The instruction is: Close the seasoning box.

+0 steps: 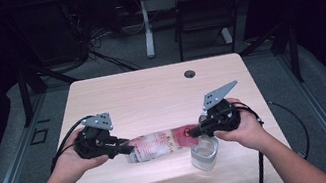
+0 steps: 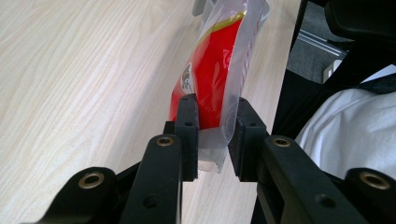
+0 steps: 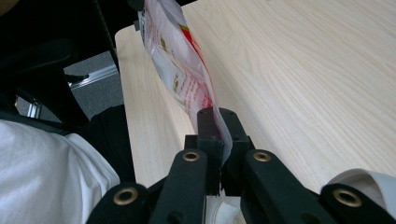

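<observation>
Two claws share one pouch above the counter (image 1: 150,88). At 9 o'clock in the high view, the left claw (image 1: 128,148) is pinched on the pouch's clear sealed end; the left gripper view shows its jaws (image 2: 212,135) pressed against that flat seal from both sides, with the red print running away from them.

From there the pouch (image 1: 160,144) stretches toward 3 o'clock, its long axis lying nearly level, left to right, slightly raised at the right end. It hangs between the hands, lifted off the wood rather than resting on it, as far as the high view lets me judge.

At the right end the right claw (image 1: 193,130) is clamped on the red end of the pouch; in the right gripper view its jaws (image 3: 217,135) stand almost together with only the thin film between them.

Just below that claw, toward 5 o'clock, stands a clear cup (image 1: 205,153), touching nothing that I can make out. The pouch's right end sits right above the cup's rim, so the right hand is much the nearer one to it. Any pour or tear, I judge, turns on keeping that right end over the cup while the left end rises.
</observation>
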### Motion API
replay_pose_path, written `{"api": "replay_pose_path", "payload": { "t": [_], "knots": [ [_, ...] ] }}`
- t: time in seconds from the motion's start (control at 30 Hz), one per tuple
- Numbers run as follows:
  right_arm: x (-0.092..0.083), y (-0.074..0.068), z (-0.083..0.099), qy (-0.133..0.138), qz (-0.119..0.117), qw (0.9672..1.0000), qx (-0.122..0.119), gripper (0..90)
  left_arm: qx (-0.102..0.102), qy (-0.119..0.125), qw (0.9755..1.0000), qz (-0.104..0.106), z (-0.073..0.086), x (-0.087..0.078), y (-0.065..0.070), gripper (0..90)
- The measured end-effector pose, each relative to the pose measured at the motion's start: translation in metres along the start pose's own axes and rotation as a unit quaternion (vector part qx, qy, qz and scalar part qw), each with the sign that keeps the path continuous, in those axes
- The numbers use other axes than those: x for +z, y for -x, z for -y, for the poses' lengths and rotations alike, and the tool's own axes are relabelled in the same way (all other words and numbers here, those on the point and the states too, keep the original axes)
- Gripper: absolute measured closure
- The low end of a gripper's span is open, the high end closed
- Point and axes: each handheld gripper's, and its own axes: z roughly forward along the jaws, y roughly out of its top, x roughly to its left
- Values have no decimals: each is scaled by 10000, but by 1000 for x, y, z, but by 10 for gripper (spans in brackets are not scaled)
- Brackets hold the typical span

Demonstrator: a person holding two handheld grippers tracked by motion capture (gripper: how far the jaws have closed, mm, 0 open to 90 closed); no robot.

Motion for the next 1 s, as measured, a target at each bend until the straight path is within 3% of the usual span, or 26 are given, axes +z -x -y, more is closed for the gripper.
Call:
{"api": "replay_pose_path", "payload": {
  "t": [1.0],
  "knots": [
    [-6,2,9,114,27,9999,92,893,139,16,9999,-36,-19,-7,5,768]
  ]
}}
